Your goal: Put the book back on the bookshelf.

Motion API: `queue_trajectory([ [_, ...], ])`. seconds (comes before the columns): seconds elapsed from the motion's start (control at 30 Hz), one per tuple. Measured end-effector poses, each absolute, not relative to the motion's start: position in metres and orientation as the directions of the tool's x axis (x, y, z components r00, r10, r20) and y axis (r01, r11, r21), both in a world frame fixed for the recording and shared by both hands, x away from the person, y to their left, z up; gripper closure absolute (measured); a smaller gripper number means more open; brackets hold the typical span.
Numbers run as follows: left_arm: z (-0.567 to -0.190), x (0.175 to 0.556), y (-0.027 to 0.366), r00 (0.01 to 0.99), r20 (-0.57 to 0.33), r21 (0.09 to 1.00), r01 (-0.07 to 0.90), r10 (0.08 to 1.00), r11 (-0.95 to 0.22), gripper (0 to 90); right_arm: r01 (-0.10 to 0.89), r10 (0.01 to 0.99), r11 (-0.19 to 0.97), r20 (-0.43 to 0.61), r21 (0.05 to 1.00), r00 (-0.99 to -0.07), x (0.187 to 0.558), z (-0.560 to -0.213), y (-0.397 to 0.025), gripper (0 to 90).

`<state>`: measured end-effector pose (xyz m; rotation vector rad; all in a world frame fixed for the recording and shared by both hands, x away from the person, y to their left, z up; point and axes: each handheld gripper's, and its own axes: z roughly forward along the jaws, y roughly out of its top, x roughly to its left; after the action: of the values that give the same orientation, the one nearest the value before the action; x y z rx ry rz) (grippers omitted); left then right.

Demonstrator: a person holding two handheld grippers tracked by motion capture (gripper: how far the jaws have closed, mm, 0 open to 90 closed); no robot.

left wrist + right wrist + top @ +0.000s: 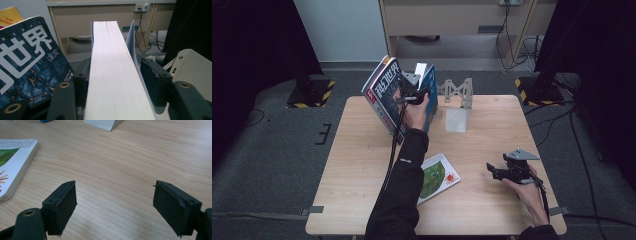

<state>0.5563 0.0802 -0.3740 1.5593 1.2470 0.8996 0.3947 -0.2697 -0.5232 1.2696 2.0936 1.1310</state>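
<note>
My left gripper is raised over the table's far edge, shut on a thick blue-covered book that stands upright. In the left gripper view its white page block runs between the two jaws, the cover slightly fanned on the right. Just left of it a dark magazine-style book with large white characters leans upright. Low over the front right of the table, my right gripper is open with nothing between its pads.
A metal bookend stands right of the held book. A flat picture book lies near the table's front centre. Black stands with striped bases and floor cables flank the table.
</note>
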Motion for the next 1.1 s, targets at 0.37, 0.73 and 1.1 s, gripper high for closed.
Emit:
queue_trajectory([
  [0.37, -0.374, 0.555, 0.083, 0.26, -0.026, 0.951, 0.303, 0.965, -0.056, 30.8, 0.514, 0.875, 0.245, 0.041, 0.822, -0.482, 0.395, -0.523, -0.27, 19.3],
  [0.73, -0.375, 0.55, 0.086, 0.293, -0.047, 0.965, 0.258, 0.955, -0.032, 30.2, 0.517, 0.873, 0.25, 0.04, 0.819, -0.485, 0.395, -0.523, -0.269, 19.3],
  [1.1, -0.364, 0.538, 0.096, 0.297, -0.029, 0.97, 0.239, 0.954, -0.045, 29.3, 0.514, 0.874, 0.246, 0.041, 0.822, -0.484, 0.395, -0.522, -0.27, 19.2],
])
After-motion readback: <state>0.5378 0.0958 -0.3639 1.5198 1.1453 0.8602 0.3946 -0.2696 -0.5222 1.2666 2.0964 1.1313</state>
